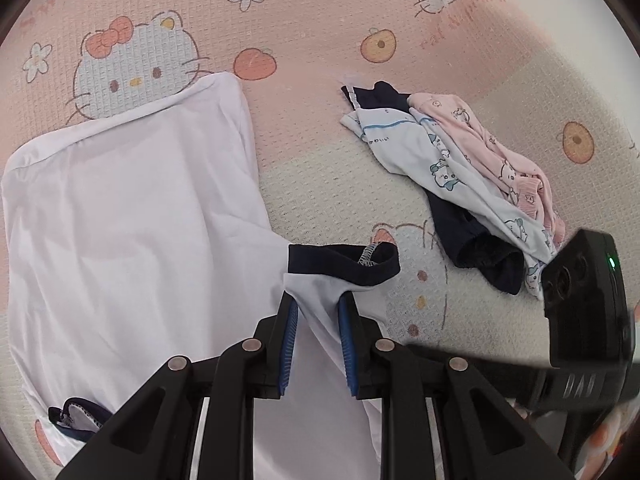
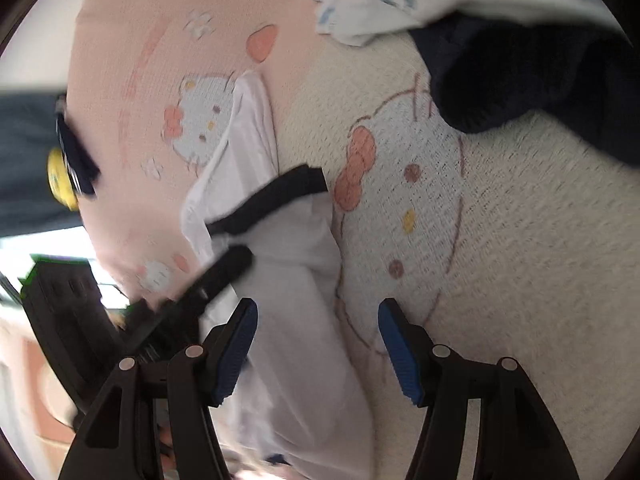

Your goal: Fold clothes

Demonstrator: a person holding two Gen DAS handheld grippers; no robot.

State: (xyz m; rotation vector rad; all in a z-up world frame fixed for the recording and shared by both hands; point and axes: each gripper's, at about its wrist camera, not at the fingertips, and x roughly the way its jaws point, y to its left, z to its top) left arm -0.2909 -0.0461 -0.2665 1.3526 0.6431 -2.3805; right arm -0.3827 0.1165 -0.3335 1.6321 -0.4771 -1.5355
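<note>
**Sleeve pinched, pile waiting beside the white shirt**

The white shirt [image 1: 128,216] lies spread on the cartoon-cat bedspread [image 1: 320,40], its body mostly flat. The left gripper [image 1: 318,312] is clamped on the shirt's sleeve just behind the dark cuff [image 1: 344,264], which curls loosely away from the shirt's body. A second dark-trimmed cuff [image 1: 76,422] peeks out at the shirt's near edge, on the side away from the pinched sleeve. Beyond the pinched cuff, well apart from the shirt, sits a crumpled pile of clothes [image 1: 460,168]: pale printed, pink and dark pieces tangled together.

The right gripper [image 2: 318,344] hangs over the shirt's edge with its jaws wide apart, holding nothing; its view is blurred.

The risks, as I judge them: the pinch takes only a narrow fold of thin fabric, so a quick pull could let the sleeve slip free. Dragging the sleeve across the shirt could also bunch the smooth body, since nothing pins it down. The floppy cuff may fold under itself and leave a lump.
</note>
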